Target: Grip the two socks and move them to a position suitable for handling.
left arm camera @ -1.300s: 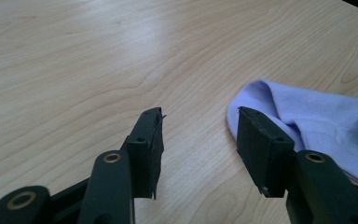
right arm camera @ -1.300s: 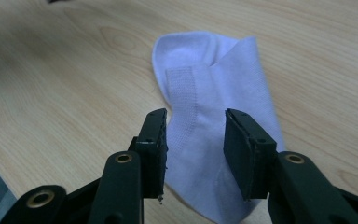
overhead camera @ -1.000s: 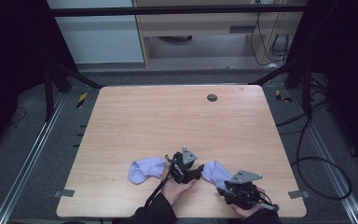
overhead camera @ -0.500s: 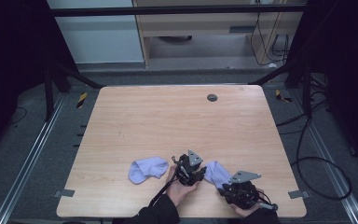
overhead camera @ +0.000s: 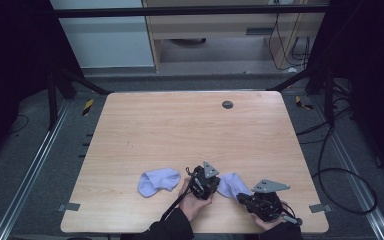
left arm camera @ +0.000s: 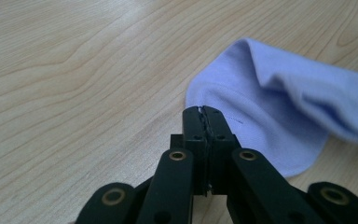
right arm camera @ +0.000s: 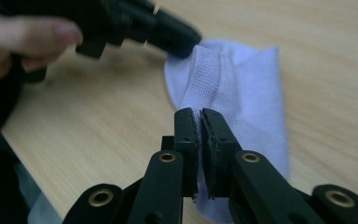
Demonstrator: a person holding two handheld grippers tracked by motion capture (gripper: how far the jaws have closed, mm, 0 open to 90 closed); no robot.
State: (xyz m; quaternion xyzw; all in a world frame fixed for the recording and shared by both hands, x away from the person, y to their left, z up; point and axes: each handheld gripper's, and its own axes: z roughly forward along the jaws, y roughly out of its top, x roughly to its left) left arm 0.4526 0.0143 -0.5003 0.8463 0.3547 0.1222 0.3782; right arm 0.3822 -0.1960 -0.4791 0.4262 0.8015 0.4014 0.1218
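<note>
Two lavender socks on the wooden table (overhead camera: 190,125): one (overhead camera: 158,181) loose, the other (overhead camera: 233,184) between both grippers. Left gripper (left arm camera: 203,114): jaws just closing, pinching the sock's edge. Right gripper (right arm camera: 200,116): likewise closing, clamped on ribbed cuff (right arm camera: 205,77), probably for stretching flat.

In the high view, your left gripper (overhead camera: 215,184) and right gripper (overhead camera: 241,196) are covering both ends of the pale lilac cotton sock (overhead camera: 231,183) near the tabletop's front edge, so you are seeing just its middle. Your forearms are running off the bottom edge there. In the left gripper view, that sock's far end is running off the right edge. In the right gripper view, your left hand (right arm camera: 21,39) is showing blurred and cut off at the top left corner.
</note>
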